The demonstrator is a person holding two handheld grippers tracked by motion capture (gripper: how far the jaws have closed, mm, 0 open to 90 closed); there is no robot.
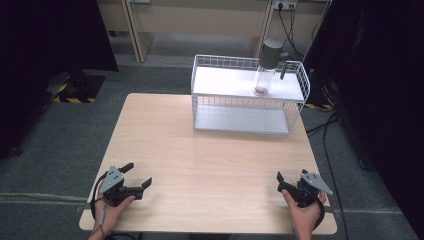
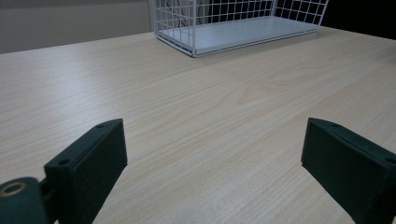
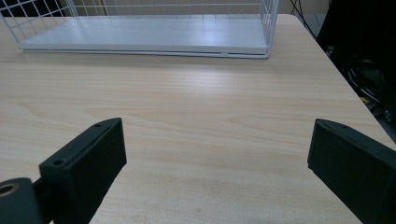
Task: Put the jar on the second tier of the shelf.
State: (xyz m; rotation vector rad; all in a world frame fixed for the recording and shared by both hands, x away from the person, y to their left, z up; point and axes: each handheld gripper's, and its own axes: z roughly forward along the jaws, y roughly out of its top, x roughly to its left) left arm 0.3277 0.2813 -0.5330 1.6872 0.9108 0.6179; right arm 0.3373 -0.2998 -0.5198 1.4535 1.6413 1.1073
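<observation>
A white two-level wire rack [image 1: 247, 95] stands at the far side of the wooden table [image 1: 210, 165]. On its upper shelf stands a clear bottle with a grey cap [image 1: 266, 67] and something pinkish at its bottom. My left gripper [image 1: 137, 175] rests near the table's front left corner, open, nothing between its jaws. My right gripper [image 1: 291, 179] rests near the front right corner, also open and empty. In the left gripper view the rack [image 2: 243, 28] lies far ahead; in the right gripper view its lower shelf [image 3: 149, 35] lies ahead.
Bare wood lies between the grippers and the rack. Grey carpet surrounds the table. Cables [image 1: 325, 125] run along the floor at the right, and dark curtains hang at both sides. The table's right edge [image 3: 345, 79] is close to my right gripper.
</observation>
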